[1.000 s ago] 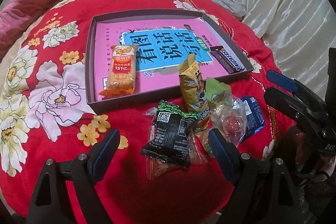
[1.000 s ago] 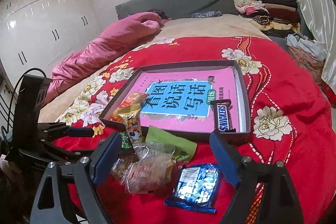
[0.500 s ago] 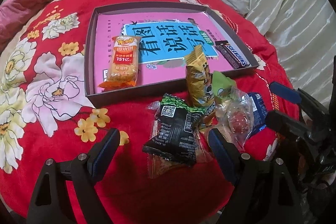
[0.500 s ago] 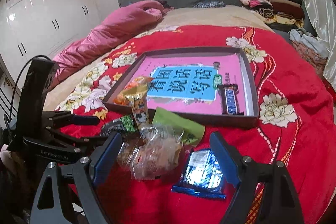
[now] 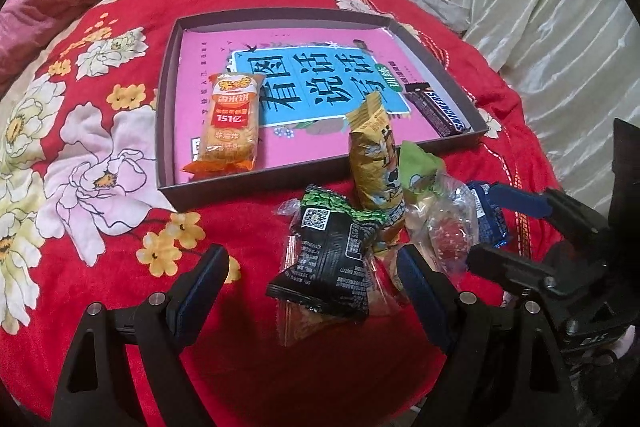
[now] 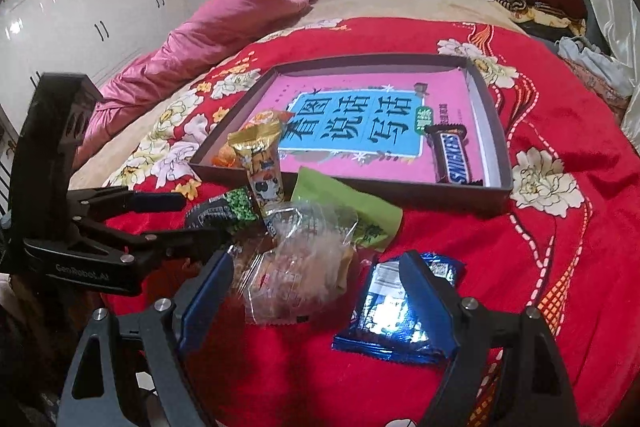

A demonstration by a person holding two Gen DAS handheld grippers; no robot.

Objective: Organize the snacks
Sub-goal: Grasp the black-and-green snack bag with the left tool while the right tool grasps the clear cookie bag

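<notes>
Red plush blanket (image 5: 100, 267) with big flowers covers the bed, and one shallow dark tray (image 5: 168, 99) sits on it, lined with a pink and blue sheet of Chinese lettering. Two snacks lie inside the tray: one orange rice-cracker pack (image 5: 230, 125) at its left near corner, and one Snickers bar (image 6: 452, 157) along its right edge. Just off the tray's near edge, a loose heap of six snacks rests on the blanket: one black packet (image 5: 332, 263) with a QR code, one upright yellow packet (image 5: 374, 163), one green packet (image 6: 348, 203), one clear wrapped sweet (image 6: 296, 259), one orange-brown wrapper (image 5: 304, 319) under the black one, and one blue packet (image 6: 394, 311) at the heap's right end.

The left tool (image 5: 312, 283) stands wide apart around the black packet, gripping nothing. The right tool (image 6: 316, 287) is closing, its fingers (image 6: 420, 287) either side of the clear sweet, one over the blue packet; nothing is pinched yet.
</notes>
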